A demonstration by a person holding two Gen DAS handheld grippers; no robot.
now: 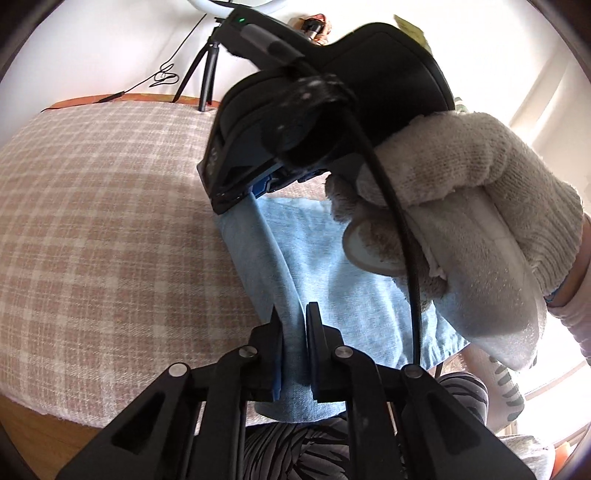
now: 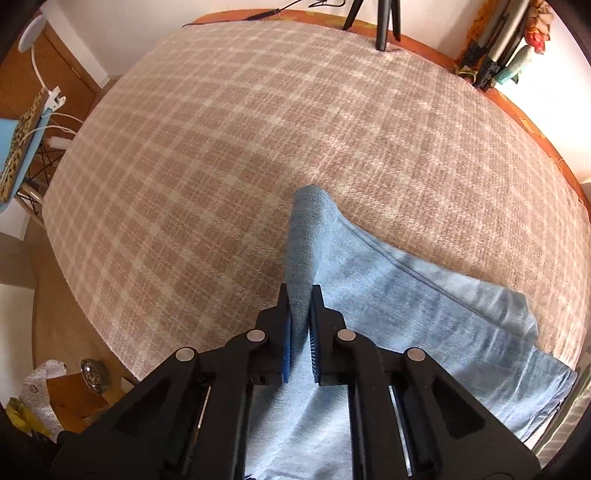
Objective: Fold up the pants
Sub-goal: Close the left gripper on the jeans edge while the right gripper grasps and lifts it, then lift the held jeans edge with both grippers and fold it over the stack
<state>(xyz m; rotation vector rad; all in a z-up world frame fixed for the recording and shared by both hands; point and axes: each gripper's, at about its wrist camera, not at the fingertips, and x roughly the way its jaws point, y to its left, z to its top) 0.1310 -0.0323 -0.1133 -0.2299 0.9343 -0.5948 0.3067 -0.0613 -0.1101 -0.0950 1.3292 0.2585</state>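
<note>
Light blue denim pants point(image 1: 332, 266) lie on a checked beige blanket point(image 1: 110, 206). My left gripper point(image 1: 294, 315) is shut on a raised edge of the pants. That edge runs taut up to my right gripper point(image 1: 258, 190), seen from outside with a gloved hand point(image 1: 461, 177) on it. In the right wrist view my right gripper point(image 2: 300, 295) is shut on a pinched fold of the pants point(image 2: 406, 302), which stands up between the fingers; the rest of the cloth spreads to the right and below.
A black tripod point(image 2: 384, 22) stands at the blanket's far edge point(image 2: 406, 35), with a cable beside it. A chair with a blue cushion point(image 2: 14, 147) and wooden floor point(image 2: 55, 325) are at the left. A small table with clutter point(image 2: 70, 391) sits at lower left.
</note>
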